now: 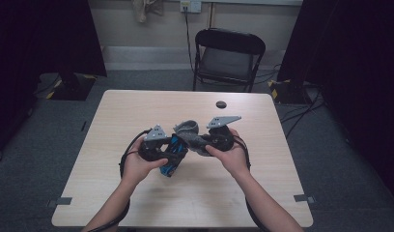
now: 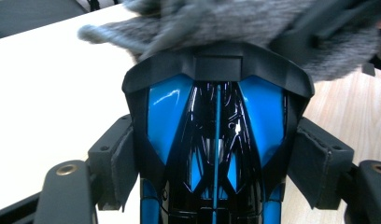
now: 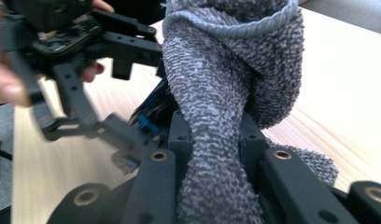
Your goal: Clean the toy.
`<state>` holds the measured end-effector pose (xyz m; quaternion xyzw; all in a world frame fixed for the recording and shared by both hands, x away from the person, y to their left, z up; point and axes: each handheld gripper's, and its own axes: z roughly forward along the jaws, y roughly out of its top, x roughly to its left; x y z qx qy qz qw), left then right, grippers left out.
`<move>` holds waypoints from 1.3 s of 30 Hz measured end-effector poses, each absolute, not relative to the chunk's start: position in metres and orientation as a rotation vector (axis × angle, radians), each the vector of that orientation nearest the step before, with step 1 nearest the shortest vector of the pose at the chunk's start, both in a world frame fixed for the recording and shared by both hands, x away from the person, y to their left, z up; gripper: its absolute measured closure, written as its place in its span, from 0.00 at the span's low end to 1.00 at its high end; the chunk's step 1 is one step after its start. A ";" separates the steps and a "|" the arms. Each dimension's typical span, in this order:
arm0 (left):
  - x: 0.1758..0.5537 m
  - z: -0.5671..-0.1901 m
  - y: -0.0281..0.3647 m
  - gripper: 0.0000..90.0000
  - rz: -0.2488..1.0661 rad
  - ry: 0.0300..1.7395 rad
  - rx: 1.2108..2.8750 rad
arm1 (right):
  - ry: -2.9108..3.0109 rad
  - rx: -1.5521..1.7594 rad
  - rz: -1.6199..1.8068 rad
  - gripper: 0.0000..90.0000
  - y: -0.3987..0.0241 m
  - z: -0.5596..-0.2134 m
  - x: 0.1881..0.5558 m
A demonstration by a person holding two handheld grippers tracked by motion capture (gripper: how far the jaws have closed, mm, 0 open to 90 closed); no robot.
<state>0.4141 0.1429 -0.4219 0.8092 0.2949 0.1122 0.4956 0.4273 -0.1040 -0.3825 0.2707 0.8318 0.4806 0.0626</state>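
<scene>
While clamped on the blue-and-black shoe (image 2: 216, 140) above the table (image 1: 137, 111), left gripper (image 1: 172, 155) holding it by both sides, pads tight against the shell. Right gripper (image 1: 200, 140) pinched shut on the grey sock (image 3: 226, 93), cuff gaping near the shoe's heel end. Probably mid-way through pulling sock over shoe, though overhead detail is dim. Next: stretch the cuff wider, slide along, steady grip.

Blue-black glossy toy (image 2: 216, 140), grey fuzzy sock (image 3: 216, 93) draped against it
</scene>
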 end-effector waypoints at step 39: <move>0.414 -0.422 0.147 0.28 0.284 0.750 1.940 | 2.508 0.759 1.483 0.82 -0.098 -0.374 0.422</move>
